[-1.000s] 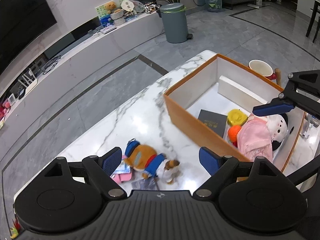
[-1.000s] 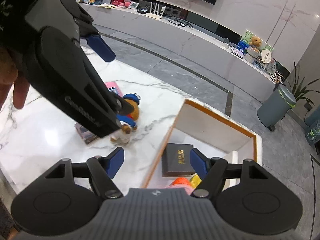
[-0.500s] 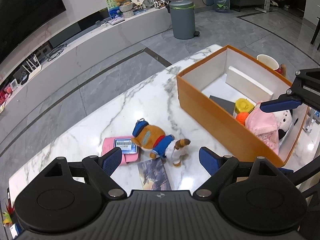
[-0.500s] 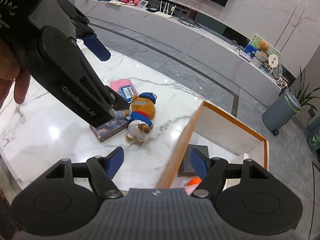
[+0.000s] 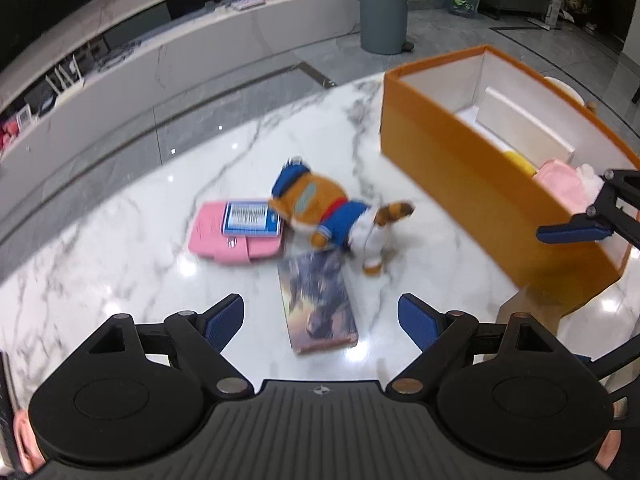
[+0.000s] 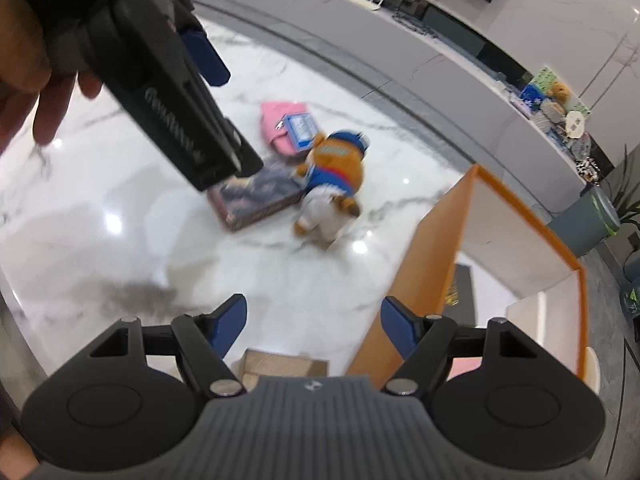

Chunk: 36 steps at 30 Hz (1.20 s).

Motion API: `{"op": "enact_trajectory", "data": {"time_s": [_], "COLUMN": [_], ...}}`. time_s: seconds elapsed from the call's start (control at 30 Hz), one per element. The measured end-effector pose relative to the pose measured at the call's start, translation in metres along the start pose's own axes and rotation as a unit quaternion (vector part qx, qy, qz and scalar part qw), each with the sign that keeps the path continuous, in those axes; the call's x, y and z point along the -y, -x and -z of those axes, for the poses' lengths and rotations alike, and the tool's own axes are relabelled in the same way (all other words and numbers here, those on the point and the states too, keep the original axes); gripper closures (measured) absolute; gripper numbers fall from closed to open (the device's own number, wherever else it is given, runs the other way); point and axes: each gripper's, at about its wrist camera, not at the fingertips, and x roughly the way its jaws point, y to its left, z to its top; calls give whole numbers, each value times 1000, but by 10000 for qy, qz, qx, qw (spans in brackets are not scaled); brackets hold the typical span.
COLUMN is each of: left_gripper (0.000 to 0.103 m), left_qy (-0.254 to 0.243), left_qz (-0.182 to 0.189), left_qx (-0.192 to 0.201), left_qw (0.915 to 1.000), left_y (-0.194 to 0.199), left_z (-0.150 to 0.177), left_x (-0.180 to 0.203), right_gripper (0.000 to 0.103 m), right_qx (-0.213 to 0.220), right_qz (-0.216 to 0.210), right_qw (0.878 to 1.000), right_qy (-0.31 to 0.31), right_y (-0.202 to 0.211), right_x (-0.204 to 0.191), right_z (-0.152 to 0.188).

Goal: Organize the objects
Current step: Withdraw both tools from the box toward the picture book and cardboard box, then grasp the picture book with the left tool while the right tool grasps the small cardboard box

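the orange box [image 5: 472, 184] stands on the marble counter [image 5: 120, 280], ahead and to the right of the left tongs [image 5: 320, 322] and just right of the right tongs [image 6: 312, 320]. inside it show a white divider [image 5: 524, 128], something yellow [image 5: 518, 160], a pink cloth thing [image 5: 560, 182] and, in the right wrist view, a dark flat box [image 6: 464, 292]. the box's near wall hides most of its floor, and the yellow piece is too blurred to name.

straight ahead of both tongs lie a plush bear [image 5: 328, 208] in blue and white, a pink pouch [image 5: 236, 232] with a barcode label touching its head, and a flat picture box [image 5: 320, 300] just in front of the left tongs. both views are smeared. a brown cardboard piece [image 6: 280, 364] is cut off behind the right tongs.

both tongs are spread and pinch nothing.
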Motion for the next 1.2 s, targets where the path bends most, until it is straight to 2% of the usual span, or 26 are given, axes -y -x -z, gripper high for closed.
{"op": "enact_trajectory", "data": {"time_s": [0.17, 0.33, 0.5, 0.63, 0.77, 1.03, 1.13, 1.2], "left_gripper": [2, 2, 2, 2, 2, 2, 2, 2], "left_qy": [173, 137, 52, -7, 51, 123, 179, 220], "left_qz": [101, 35, 0, -60, -71, -156, -176, -204], "left_qx": [36, 299, 244, 265, 301, 304, 280, 302], "left_qw": [9998, 9995, 9997, 9996, 9995, 9993, 9993, 9991], "left_y": [-14, -22, -37, -47, -56, -75, -81, -84], "left_z": [15, 19, 21, 24, 24, 23, 22, 22], "left_x": [-4, -1, 3, 6, 6, 4, 3, 4], "right_gripper": [28, 27, 27, 22, 20, 15, 13, 16], "right_qx": [-66, 131, 175, 344, 592, 1156, 1175, 1169], "right_qz": [-42, -59, -39, 86, 313, 1081, 1306, 1384], "right_qw": [9997, 9996, 9996, 9989, 9971, 9855, 9827, 9825], "right_qy": [232, 253, 218, 314, 372, 607, 585, 424], "right_y": [-15, -21, -29, -30, -27, -21, -22, -21], "right_x": [-12, -15, -17, -23, -32, -66, -73, -73], "right_z": [17, 27, 36, 46, 57, 91, 94, 91]}}
